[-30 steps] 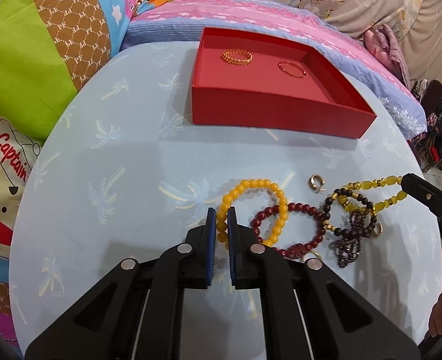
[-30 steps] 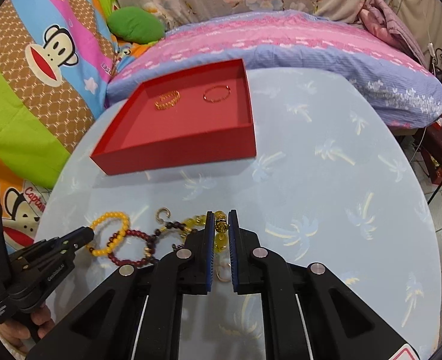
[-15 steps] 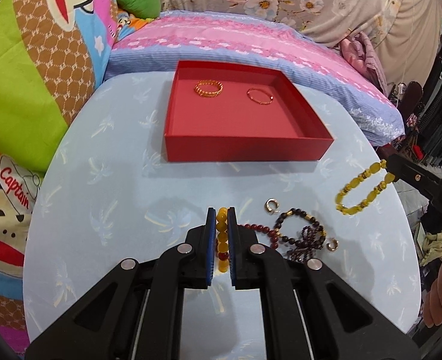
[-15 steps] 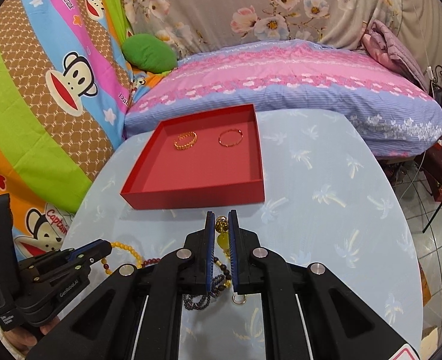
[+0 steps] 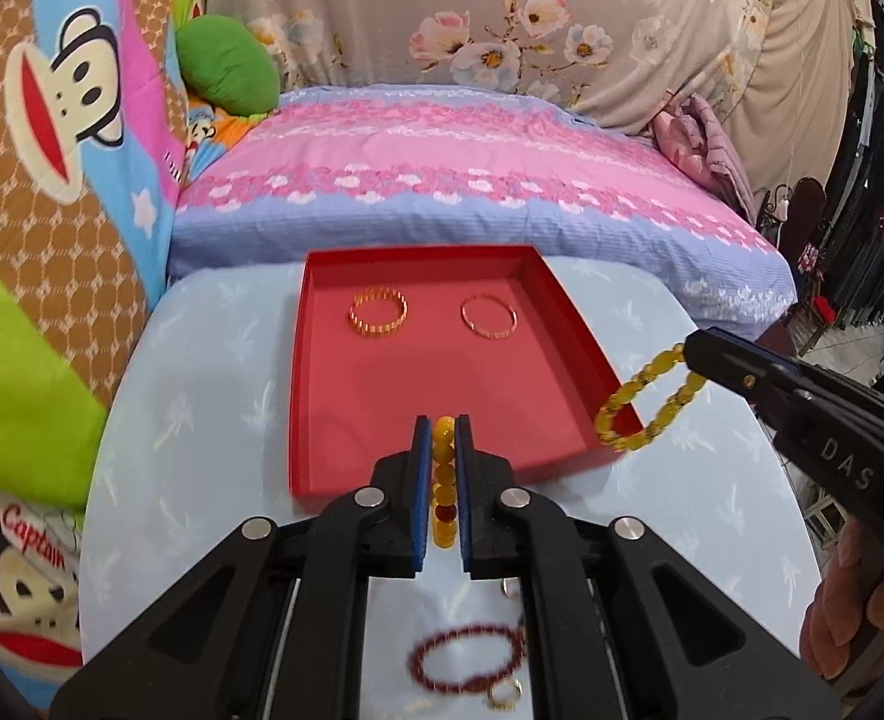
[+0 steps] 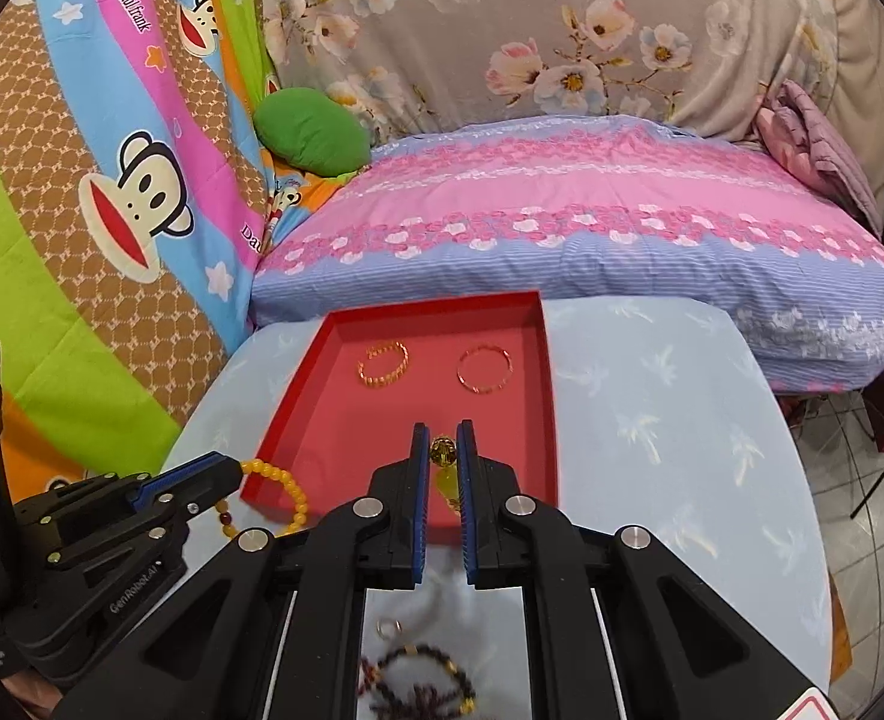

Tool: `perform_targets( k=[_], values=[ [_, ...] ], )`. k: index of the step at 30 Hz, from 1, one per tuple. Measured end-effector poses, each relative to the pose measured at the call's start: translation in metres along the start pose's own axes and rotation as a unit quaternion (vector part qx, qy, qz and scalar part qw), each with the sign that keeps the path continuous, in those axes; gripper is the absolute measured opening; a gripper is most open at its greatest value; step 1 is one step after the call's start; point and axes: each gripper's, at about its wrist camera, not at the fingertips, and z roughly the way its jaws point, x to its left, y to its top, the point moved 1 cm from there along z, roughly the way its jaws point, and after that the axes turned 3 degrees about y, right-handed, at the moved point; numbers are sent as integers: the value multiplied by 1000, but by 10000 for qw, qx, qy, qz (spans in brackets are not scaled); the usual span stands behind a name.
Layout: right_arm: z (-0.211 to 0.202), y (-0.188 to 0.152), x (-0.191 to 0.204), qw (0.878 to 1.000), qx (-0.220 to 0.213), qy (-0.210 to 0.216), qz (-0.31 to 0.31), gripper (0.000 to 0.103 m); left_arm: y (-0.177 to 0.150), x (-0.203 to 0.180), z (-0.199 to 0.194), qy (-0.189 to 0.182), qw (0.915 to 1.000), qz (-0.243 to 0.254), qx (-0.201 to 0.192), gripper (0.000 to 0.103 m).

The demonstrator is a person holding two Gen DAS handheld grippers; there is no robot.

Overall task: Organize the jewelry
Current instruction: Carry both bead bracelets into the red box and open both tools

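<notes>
My left gripper is shut on an orange bead bracelet, held above the near edge of the red tray. My right gripper is shut on a yellow-green bead bracelet; it hangs from that gripper in the left wrist view, over the tray's near right corner. In the right wrist view the left gripper shows with the orange bracelet beside the tray's near left corner. A gold bangle and a thin bangle lie in the tray.
A dark red bead bracelet, small rings and a dark bead bracelet lie on the light blue round table below the grippers. A pink and blue bed is behind the table, colourful cushions to the left.
Both grippers have lifted their bracelets off the table and moved forward to the tray. The other jewelry stays behind on the table.
</notes>
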Motion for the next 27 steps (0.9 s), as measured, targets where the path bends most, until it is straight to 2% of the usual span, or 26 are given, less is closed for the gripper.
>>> perform_targets(
  k=[6, 13, 20, 27],
  values=[
    [51, 32, 1, 9995, 186, 206, 122, 9, 39, 6, 39, -19, 10000, -18, -42, 7],
    [108, 42, -2, 9975, 463, 374, 381, 9, 62, 14, 89, -142, 9998, -92, 89, 7],
    [149, 31, -19, 9951, 767, 239, 573, 9, 54, 22, 133, -73, 9991, -173, 378, 7],
    [164, 16, -39, 9935, 939, -30, 647, 9, 38, 34, 156, 238, 9980, -133, 565, 8]
  ],
)
